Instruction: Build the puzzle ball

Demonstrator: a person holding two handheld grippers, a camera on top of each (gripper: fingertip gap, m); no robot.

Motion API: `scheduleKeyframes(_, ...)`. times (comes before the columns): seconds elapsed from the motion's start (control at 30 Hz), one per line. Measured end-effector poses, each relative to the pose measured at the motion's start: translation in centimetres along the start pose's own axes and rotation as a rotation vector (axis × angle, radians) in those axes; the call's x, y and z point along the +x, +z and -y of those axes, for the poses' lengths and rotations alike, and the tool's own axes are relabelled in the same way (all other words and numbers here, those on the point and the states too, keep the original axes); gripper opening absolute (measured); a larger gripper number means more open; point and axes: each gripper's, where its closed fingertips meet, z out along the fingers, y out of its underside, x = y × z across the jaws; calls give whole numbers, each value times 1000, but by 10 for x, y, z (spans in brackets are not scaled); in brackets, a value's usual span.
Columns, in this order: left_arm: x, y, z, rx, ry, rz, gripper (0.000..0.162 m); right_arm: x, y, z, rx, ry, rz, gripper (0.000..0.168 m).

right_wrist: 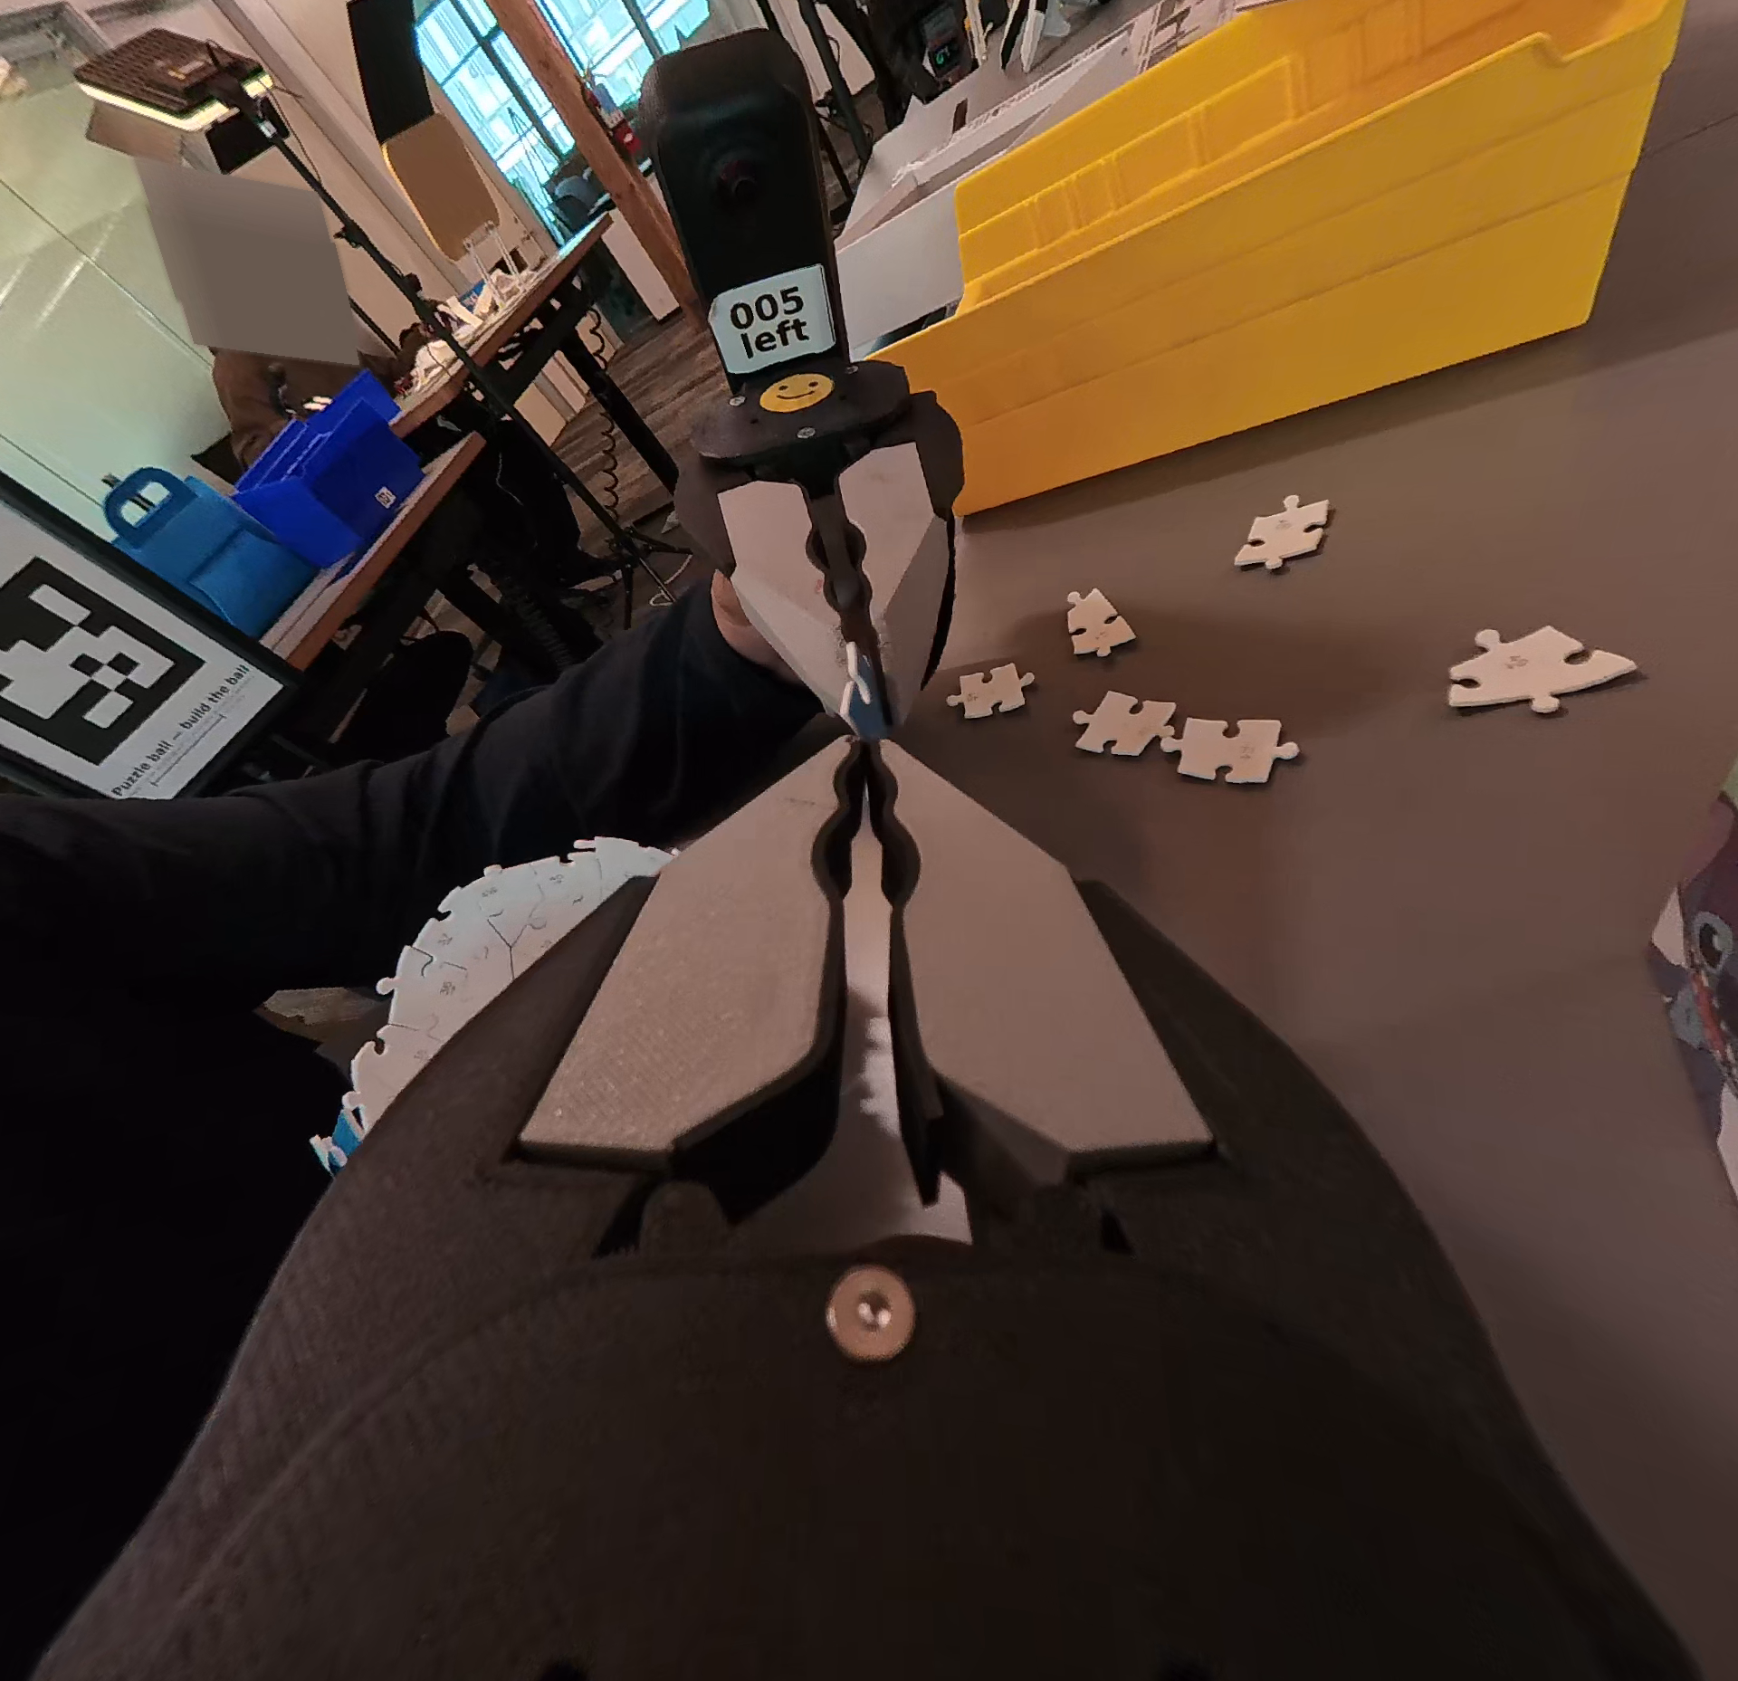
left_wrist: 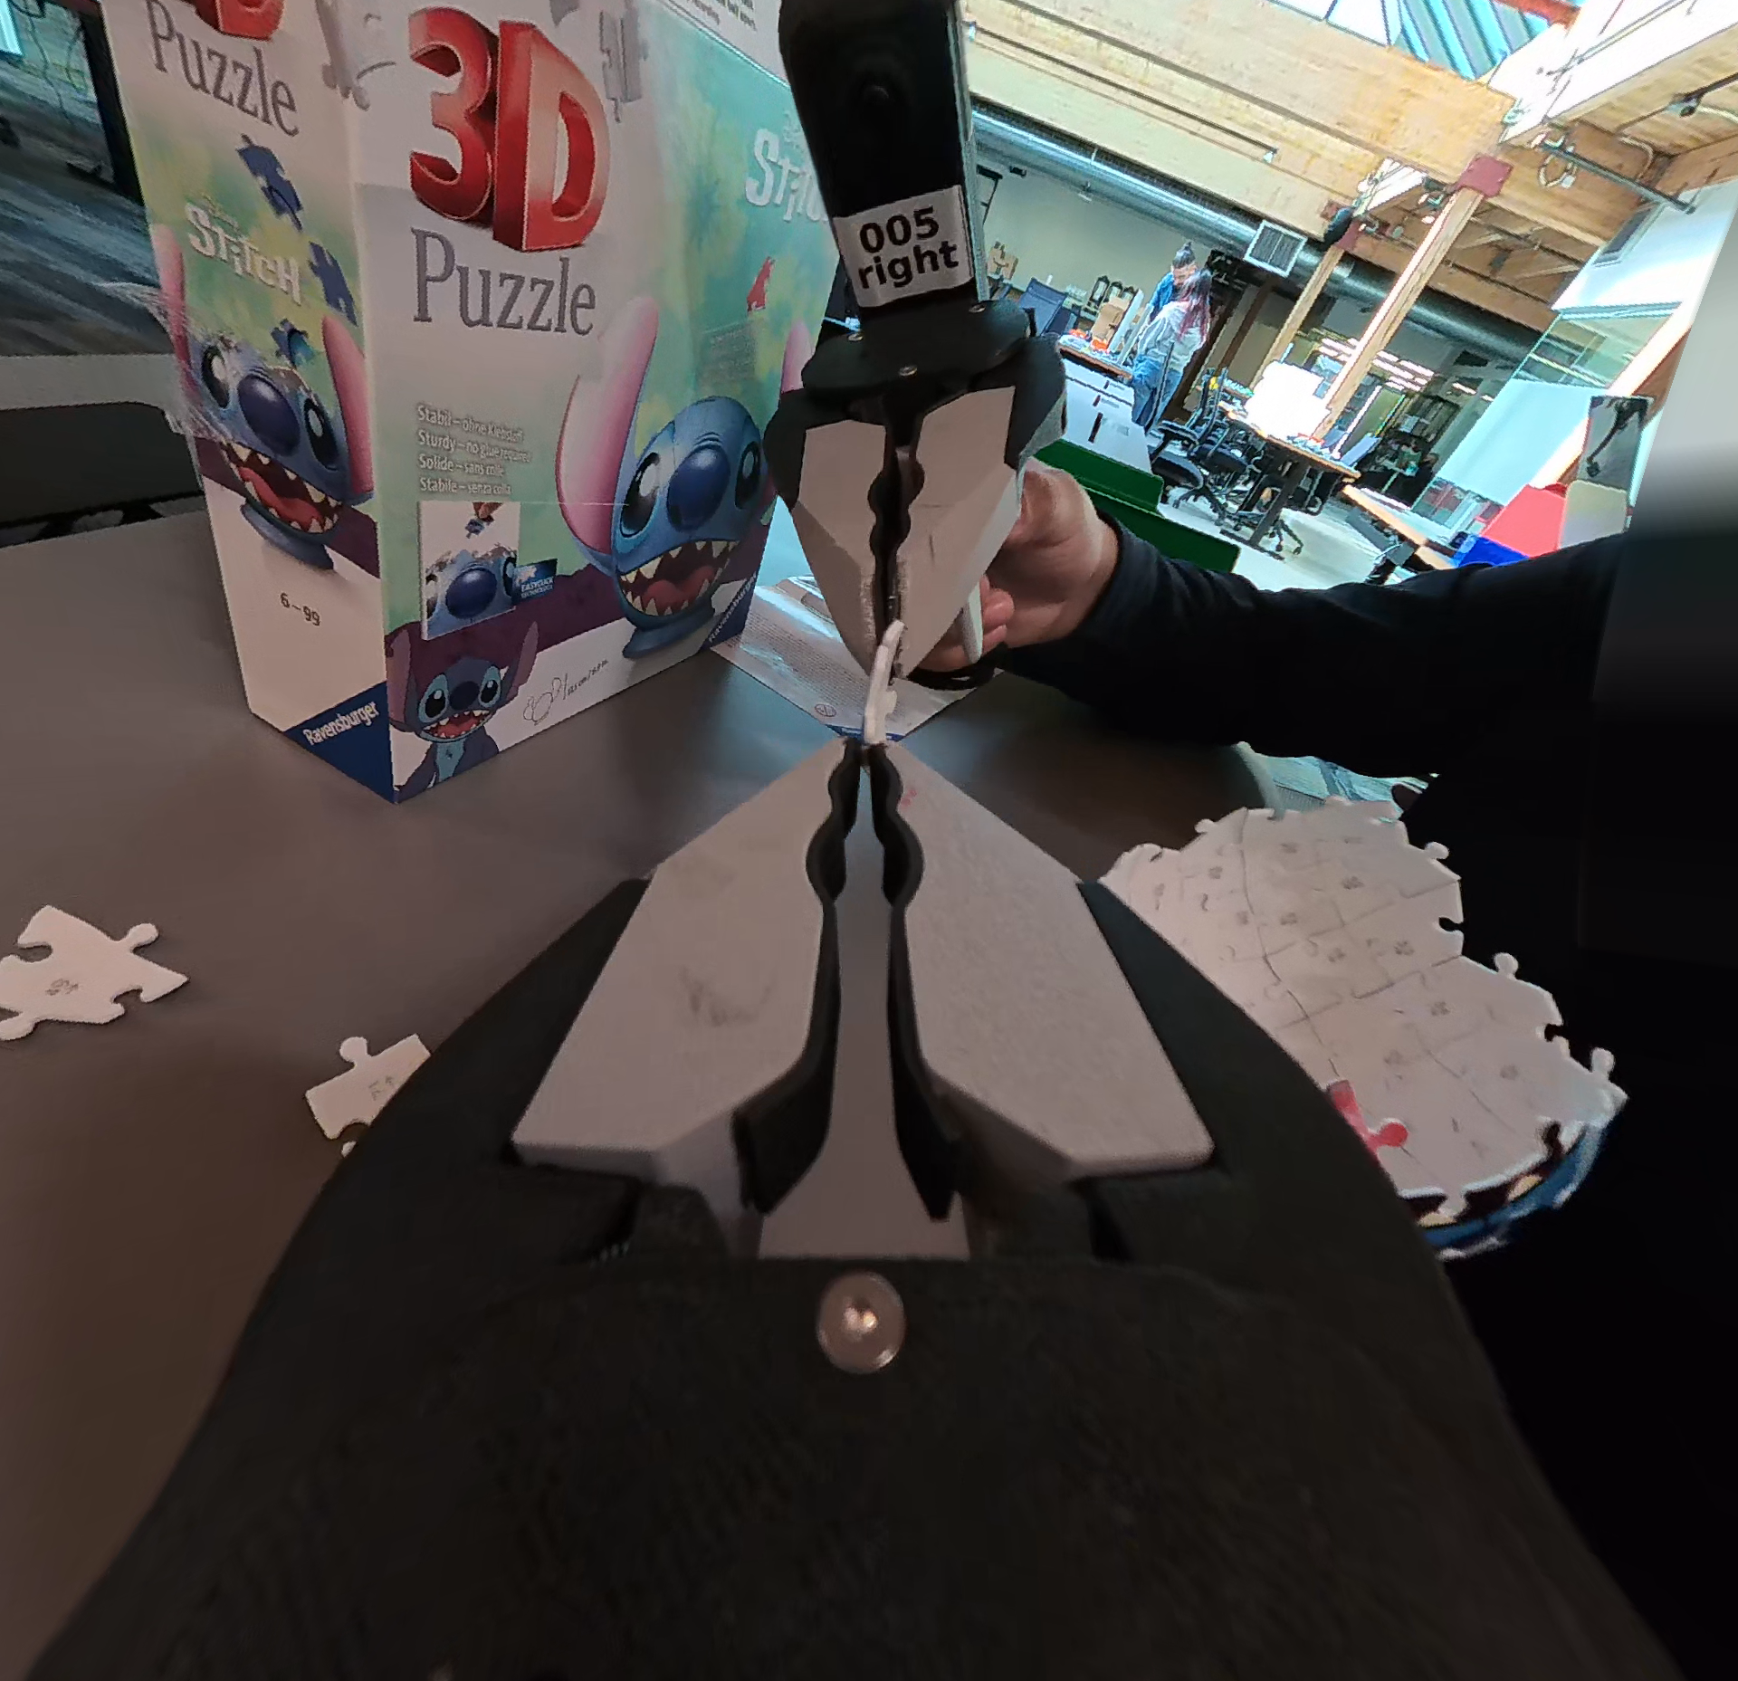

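A small puzzle piece, white on one side and blue on the other (left_wrist: 881,686), hangs in the air between my two grippers, which meet tip to tip above the dark table (left_wrist: 282,865). My left gripper (left_wrist: 861,754) is shut on the piece's near end. My right gripper (left_wrist: 893,662) comes down from above and is shut on its far end. In the right wrist view the piece (right_wrist: 861,695) sits between the left gripper's fingers (right_wrist: 875,709) and reaches my right gripper's shut tips (right_wrist: 865,750). The half-built white puzzle ball shell (left_wrist: 1364,977) lies on the table beside the grippers; it also shows in the right wrist view (right_wrist: 489,940).
The puzzle box (left_wrist: 470,366) stands at the back left, with a leaflet (left_wrist: 799,639) beside it. Loose white pieces (left_wrist: 85,973) (left_wrist: 367,1081) lie on the left. In the right wrist view several loose pieces (right_wrist: 1223,747) (right_wrist: 1542,667) lie in front of a yellow bin (right_wrist: 1317,225). The tips of both grippers are at nearly the same place.
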Motion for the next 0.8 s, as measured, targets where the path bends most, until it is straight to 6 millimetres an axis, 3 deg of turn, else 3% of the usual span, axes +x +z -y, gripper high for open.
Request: scheduleKeyframes(0.8, -4, -1, 0, 2, -3, 19, 0, -3, 1, 0, 8, -7, 33, 9)
